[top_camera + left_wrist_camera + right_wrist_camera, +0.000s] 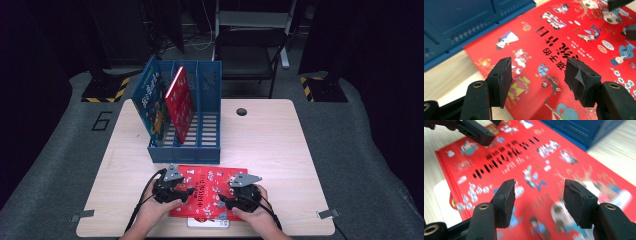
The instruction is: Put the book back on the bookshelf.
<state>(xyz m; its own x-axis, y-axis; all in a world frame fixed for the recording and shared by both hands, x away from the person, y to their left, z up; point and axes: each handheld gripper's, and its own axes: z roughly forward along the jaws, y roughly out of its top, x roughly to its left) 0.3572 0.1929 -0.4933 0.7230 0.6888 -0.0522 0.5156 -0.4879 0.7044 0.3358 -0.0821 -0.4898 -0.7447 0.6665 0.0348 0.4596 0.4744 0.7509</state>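
From where I sit, the blue file rack stands at twelve o'clock on the table, with a blue book leaning in its left slot and a red book tilted in the next. Below it, at six o'clock, the big red picture book lies flat, its far edge just beside the rack's front. My left gripper hovers over the book's nine o'clock side, jaws spread with nothing between them; my right gripper is over its three o'clock side, likewise spread and empty. I judge the book a stiff, glossy hardcover, fairly light but slippery on its face, so I would pinch it at the side edges rather than press on the cover. The high view gives me the rack's slots; the left gripper view shows the cover's printed figures sharply, and the right gripper view reveals a white card under the book's near corner
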